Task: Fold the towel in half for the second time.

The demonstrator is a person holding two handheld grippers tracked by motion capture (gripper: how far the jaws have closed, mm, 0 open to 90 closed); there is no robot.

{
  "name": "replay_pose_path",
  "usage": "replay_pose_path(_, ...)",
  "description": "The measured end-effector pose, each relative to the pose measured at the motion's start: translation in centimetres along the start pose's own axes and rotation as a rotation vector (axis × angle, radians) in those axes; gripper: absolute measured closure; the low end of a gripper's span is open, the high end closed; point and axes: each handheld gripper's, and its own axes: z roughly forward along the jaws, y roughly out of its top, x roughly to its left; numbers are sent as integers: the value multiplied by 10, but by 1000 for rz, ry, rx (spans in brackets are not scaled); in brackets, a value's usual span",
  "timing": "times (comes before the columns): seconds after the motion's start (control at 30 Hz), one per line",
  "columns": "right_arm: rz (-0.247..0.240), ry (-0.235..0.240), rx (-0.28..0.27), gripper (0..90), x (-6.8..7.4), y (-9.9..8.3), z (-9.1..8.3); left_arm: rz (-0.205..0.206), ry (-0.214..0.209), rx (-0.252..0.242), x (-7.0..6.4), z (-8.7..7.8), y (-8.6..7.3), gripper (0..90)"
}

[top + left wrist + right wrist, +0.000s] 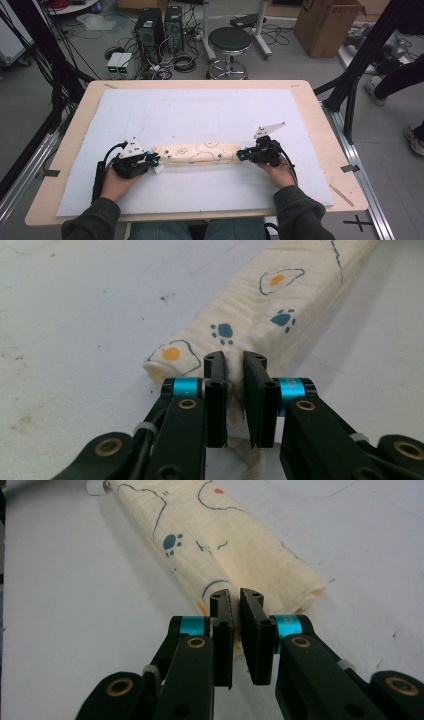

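On white mat (pixel 200 107), rolled cloth (pixel 200 153) pinched between left gripper (pixel 155 161) and right gripper (pixel 240 155).

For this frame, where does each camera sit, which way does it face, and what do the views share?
High view: above the person's side, looking forward and down on the table; forearms, left gripper and right gripper show.
Left gripper view: rides the left gripper, looking along its jaws, pinched on one end of the folded cloth.
Right gripper view: rides the right gripper, jaws pinched on the cloth's other end.
Shared: all three show the cloth on the white mat.
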Motion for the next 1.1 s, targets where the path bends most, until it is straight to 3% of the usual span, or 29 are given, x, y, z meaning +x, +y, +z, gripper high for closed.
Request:
replay_pose_path(0.2,9,-6,-22,760,2,-4,-4,-22,-21,-12,-1,-4,-2,700)
replay_pose_path(0.47,10,9,-69,629,7,-8,-15,-50,-87,-62,-2,-15,0,542)
replay_pose_path(0.53,12,18,-85,592,8,-8,-17,-41,-86,-64,-1,-19,0,519)
replay_pose_path(0.73,8,26,-121,554,10,-7,-26,-61,-86,-101,3,-25,2,479)
replay_pose_path(0.87,0,25,-138,552,9,-2,-28,-66,-77,-127,5,-25,11,500)
replay_pose_path(1.03,-10,11,-128,561,7,17,-20,-47,-89,-121,2,-11,30,647)
replay_pose_path(1.1,-33,-4,-117,570,7,25,-13,-19,-96,-115,-2,-1,37,692)
